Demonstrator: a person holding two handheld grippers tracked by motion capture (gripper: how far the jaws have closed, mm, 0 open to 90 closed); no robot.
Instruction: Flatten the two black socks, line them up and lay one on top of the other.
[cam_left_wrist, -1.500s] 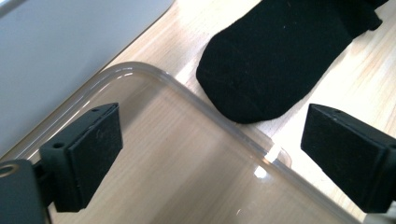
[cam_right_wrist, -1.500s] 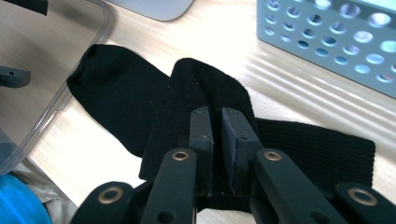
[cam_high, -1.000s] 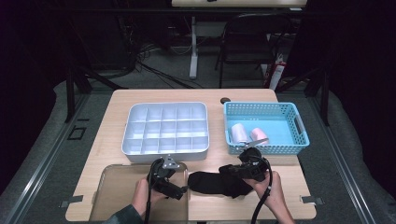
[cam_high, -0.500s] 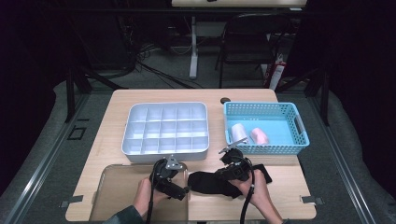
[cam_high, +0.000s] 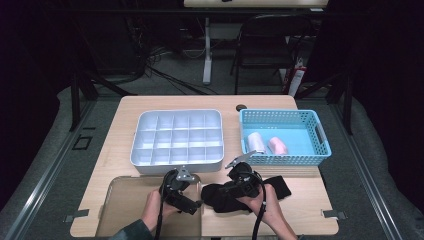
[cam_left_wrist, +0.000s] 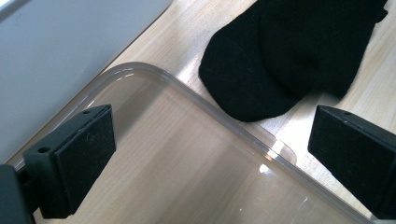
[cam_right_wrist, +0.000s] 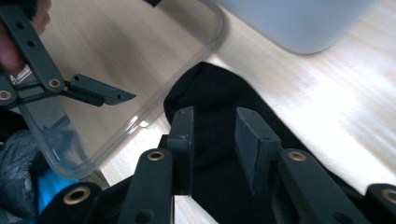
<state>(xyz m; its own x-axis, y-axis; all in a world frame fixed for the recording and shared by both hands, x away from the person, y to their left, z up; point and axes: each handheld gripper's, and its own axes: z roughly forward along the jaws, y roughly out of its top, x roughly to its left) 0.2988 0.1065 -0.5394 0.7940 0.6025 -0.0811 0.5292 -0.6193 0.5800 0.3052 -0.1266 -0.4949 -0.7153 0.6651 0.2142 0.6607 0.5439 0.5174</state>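
Observation:
A black sock (cam_high: 227, 196) lies flat on the wooden table near its front edge, its toe beside a clear plastic tray (cam_high: 125, 205). My right gripper (cam_high: 227, 191) hovers over the sock's middle. In the right gripper view its jaws (cam_right_wrist: 214, 116) have just been opening and stand a little apart, with the sock (cam_right_wrist: 210, 93) under the gap and the pads not pressing on it. My left gripper (cam_high: 196, 204) is wide open over the corner of the clear tray (cam_left_wrist: 196, 158), holding nothing. The sock's toe (cam_left_wrist: 280, 60) lies just beyond it.
A white compartment tray (cam_high: 177, 137) stands behind the grippers at centre. A blue basket (cam_high: 320, 135) at the right holds a white roll (cam_high: 256, 141) and a pink roll (cam_high: 278, 145). The left gripper's jaw (cam_right_wrist: 93, 93) shows at the far left of the right gripper view.
My right gripper has slid left along the sock towards the left gripper, and its jaws have parted slightly. The left gripper has stayed where it was.

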